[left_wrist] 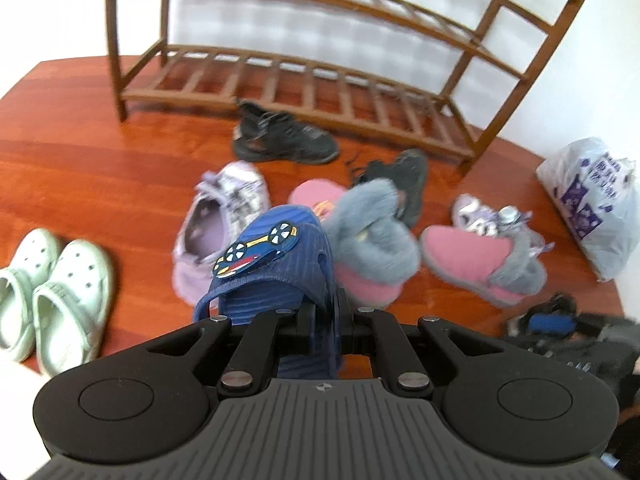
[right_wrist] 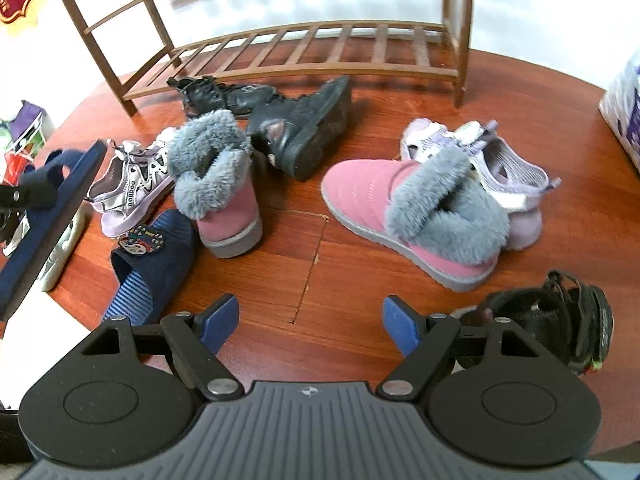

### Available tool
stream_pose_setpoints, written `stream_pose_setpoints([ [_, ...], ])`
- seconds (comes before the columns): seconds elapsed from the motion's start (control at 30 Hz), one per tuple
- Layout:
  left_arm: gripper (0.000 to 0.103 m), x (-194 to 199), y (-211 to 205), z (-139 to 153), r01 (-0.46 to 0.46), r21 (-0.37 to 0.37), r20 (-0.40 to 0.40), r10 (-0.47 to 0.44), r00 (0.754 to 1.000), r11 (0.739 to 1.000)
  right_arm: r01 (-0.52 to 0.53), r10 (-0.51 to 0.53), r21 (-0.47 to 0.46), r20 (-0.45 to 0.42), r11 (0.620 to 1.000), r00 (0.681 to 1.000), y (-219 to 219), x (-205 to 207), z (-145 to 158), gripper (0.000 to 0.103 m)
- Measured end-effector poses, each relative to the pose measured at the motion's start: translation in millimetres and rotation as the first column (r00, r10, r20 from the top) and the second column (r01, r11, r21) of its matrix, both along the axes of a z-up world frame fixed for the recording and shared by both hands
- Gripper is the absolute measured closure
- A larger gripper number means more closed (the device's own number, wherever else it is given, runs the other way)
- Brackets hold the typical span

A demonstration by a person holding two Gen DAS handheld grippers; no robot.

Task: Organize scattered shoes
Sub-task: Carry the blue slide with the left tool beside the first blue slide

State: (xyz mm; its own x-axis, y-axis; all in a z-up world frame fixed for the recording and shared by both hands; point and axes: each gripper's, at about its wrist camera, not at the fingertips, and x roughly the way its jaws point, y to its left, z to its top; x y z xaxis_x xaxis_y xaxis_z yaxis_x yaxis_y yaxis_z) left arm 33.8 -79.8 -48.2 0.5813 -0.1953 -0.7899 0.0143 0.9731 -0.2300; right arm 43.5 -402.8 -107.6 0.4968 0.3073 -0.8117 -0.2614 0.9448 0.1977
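My left gripper (left_wrist: 328, 320) is shut on a blue corduroy slipper (left_wrist: 272, 264) with a car patch, held up off the floor; the same slipper (right_wrist: 52, 196) shows at the left edge of the right wrist view. Its mate, a second blue slipper (right_wrist: 152, 260), lies on the wood floor just left of my right gripper (right_wrist: 310, 320), which is open and empty. Two pink boots with grey fur (right_wrist: 216, 176) (right_wrist: 416, 208), lilac sneakers (right_wrist: 132, 184) (right_wrist: 500, 172), black boots (right_wrist: 304, 128) and a black sandal (right_wrist: 560, 316) lie scattered before the wooden shoe rack (right_wrist: 320, 48).
A pair of pale green clogs (left_wrist: 52, 292) sits at the left on the floor. A white plastic bag with purple print (left_wrist: 596, 204) stands at the right near the rack's leg. The rack's slatted shelves (left_wrist: 304, 88) hold nothing. Bare floor lies between the two pink boots.
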Motion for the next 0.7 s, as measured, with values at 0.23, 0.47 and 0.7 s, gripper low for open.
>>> stream_pose_setpoints([
  [0.23,0.094,-8.8,16.5,-39.3,0.007,0.072,-0.063,-0.003,0.998,0.997,-0.020,0.020,-0.013,-0.007,1.000,1.000,7.7,0.4,-0.2,0.019],
  [0.47,0.094,-9.0,17.6,-73.4,0.026,0.102,-0.109,-0.015,0.994,0.994,-0.024,0.024,-0.028,-0.015,0.999,1.000,12.2,-5.7,-1.8,0.019],
  [0.7,0.094,-6.4,17.4,-92.0,0.056,0.137,-0.128,-0.038,0.991,0.989,-0.016,0.015,-0.037,-0.022,0.999,1.000,13.2,-12.2,-3.0,0.019],
])
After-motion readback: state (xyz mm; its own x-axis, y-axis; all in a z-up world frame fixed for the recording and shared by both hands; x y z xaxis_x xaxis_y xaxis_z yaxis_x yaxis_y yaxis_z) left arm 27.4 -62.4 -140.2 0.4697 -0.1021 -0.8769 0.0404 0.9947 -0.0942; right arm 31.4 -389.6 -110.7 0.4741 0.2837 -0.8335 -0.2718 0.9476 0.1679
